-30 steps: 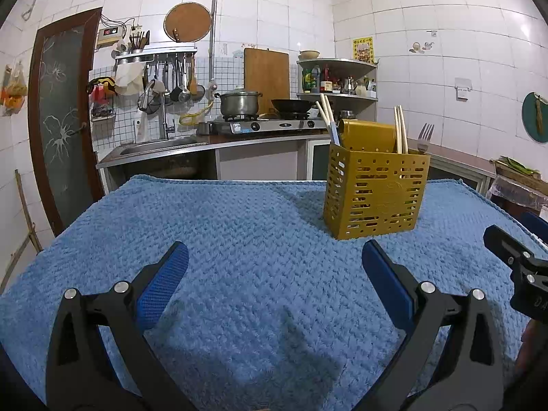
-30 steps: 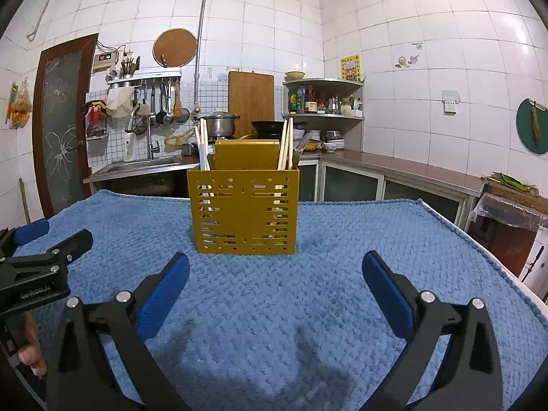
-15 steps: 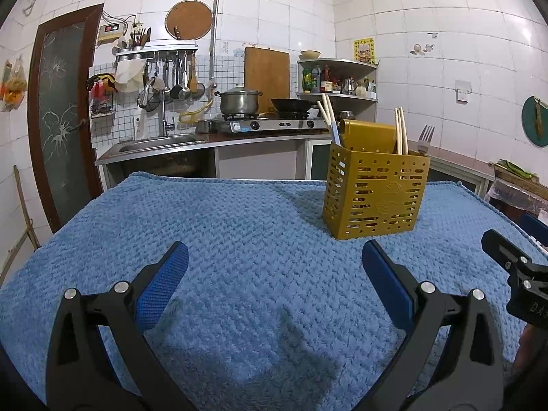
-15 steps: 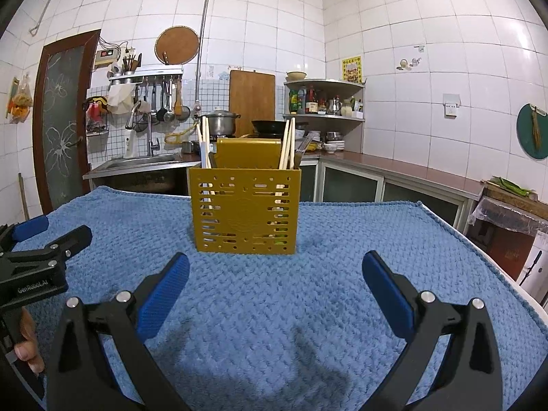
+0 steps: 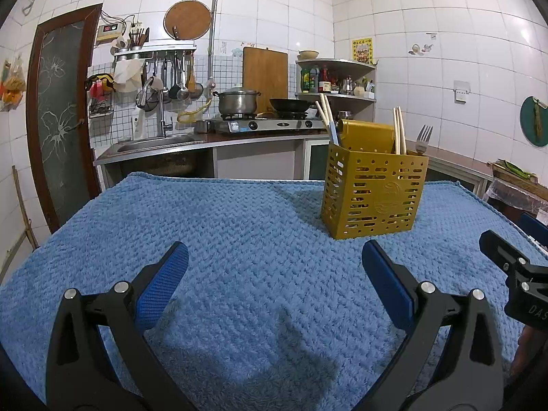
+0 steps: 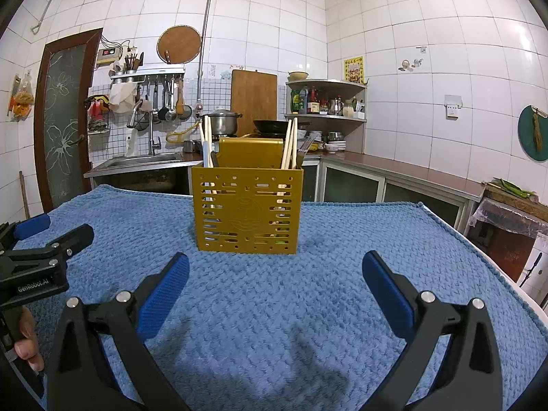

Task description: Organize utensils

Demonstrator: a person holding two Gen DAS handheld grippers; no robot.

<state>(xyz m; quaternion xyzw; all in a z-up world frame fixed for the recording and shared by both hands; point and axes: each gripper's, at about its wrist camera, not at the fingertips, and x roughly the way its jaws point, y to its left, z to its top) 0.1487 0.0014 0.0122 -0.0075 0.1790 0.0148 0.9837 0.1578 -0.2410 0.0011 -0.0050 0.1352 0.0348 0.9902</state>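
Perforated mustard-yellow plastic utensil caddy [image 6: 247, 209] upright mid-table on blue knitted cloth [image 6: 308, 308], holding wooden chopsticks [image 6: 289, 144], steel fork [image 5: 423, 138]. Wide bare cloth near side; right edge close. Left hand-held gripper [image 5: 274, 286] released, empty. Right hand-held gripper [image 6: 274, 287] released, empty. Left body reads "GenRobot.AI".

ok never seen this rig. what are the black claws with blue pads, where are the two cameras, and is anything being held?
There is no robot arm here. A person holds a two-finger gripper in each hand, and each gripper carries a fisheye camera looking forward along its fingers. So the black claws at the bottom of each picture are that camera's own gripper: the left gripper in the left wrist view, the right gripper in the right wrist view. Each also shows at the edge of the other's picture. Both are open and hold nothing. On the blue towel stands a yellow slotted utensil holder with chopsticks at both ends and a fork. No utensils lie loose on the towel.
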